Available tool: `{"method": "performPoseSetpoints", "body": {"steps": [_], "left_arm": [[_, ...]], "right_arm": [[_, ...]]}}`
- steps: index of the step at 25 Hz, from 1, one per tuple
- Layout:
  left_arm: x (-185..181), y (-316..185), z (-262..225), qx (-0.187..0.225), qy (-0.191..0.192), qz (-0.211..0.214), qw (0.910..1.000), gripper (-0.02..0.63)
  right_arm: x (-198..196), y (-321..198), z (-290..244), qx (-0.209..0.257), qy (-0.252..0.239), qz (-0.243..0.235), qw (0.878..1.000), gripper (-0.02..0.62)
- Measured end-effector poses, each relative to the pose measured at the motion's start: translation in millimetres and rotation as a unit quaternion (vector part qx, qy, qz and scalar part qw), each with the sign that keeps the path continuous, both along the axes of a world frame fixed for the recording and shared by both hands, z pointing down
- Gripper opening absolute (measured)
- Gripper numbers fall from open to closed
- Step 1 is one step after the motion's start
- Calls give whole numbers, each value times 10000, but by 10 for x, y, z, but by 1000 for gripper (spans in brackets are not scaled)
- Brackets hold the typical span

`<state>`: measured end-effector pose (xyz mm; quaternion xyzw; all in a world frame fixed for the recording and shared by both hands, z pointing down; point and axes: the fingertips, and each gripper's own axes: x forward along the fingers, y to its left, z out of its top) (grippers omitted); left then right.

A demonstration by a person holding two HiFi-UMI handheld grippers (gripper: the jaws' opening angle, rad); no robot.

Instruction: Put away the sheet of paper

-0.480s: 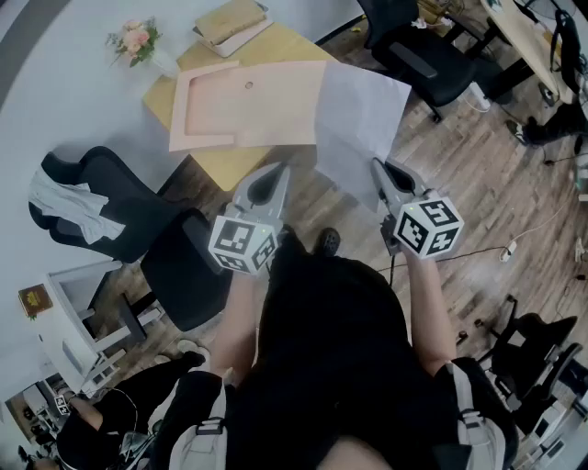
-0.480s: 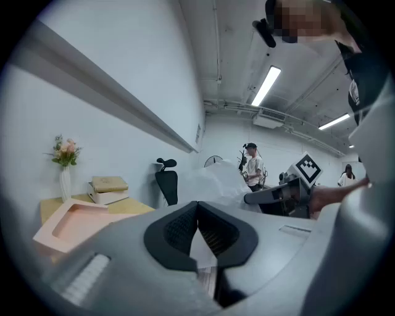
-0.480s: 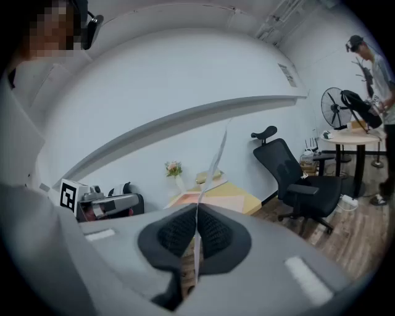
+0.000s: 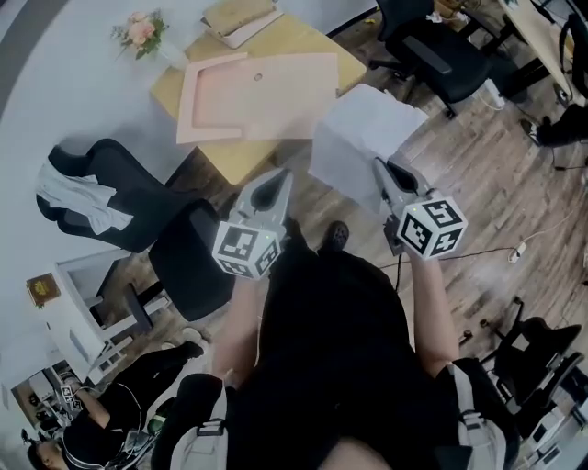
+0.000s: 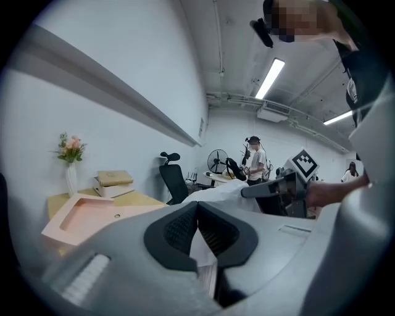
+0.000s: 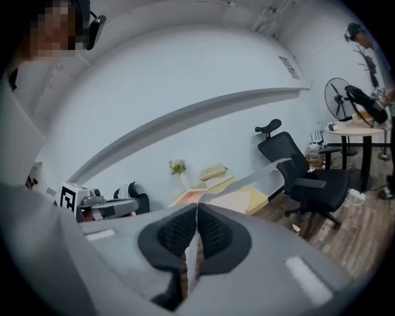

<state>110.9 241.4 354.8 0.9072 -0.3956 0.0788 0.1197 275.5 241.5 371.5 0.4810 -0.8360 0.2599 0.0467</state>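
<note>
The white sheet of paper (image 4: 363, 138) hangs in the air off the table's near corner, pinched at its near edge by my right gripper (image 4: 378, 167), which is shut on it. In the right gripper view the sheet (image 6: 262, 173) runs edge-on from the closed pads toward the table. My left gripper (image 4: 283, 176) hovers just left of the sheet's lower corner, apart from it, with its pads together. In the left gripper view the paper (image 5: 216, 192) spreads beyond the tips (image 5: 197, 207) toward the right gripper (image 5: 271, 188). A pink open folder (image 4: 257, 96) lies on the yellow table (image 4: 230, 158).
Books (image 4: 239, 18) and a vase of flowers (image 4: 140, 32) stand at the table's far side. Black office chairs sit to the left (image 4: 119, 207) and right (image 4: 432, 60). A person (image 5: 253, 160) stands far off by a fan. The floor is wood.
The sheet, still in my right gripper, has come off the folder and the table's edge toward me. The table now sits a little farther away. Both grippers keep their spacing.
</note>
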Motion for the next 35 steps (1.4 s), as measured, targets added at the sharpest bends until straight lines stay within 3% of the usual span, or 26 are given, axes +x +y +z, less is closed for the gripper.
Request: {"method": "performPoseSetpoints", "body": {"steps": [10,19,35], "left_arm": [[-241,-305,95,-75,-171,86,9998,8],[-524,-916,103,-220,58,325,9992,8],[-1512,-1940,123,-215,388,475,9979,8]], "right_arm": [[-248,-370,163,-308,-53,-46,9995,2],[-631,-890,74,-381,25,-4,9993,3],[-1526,-1824,33,-502,377,107,9980,3]]}}
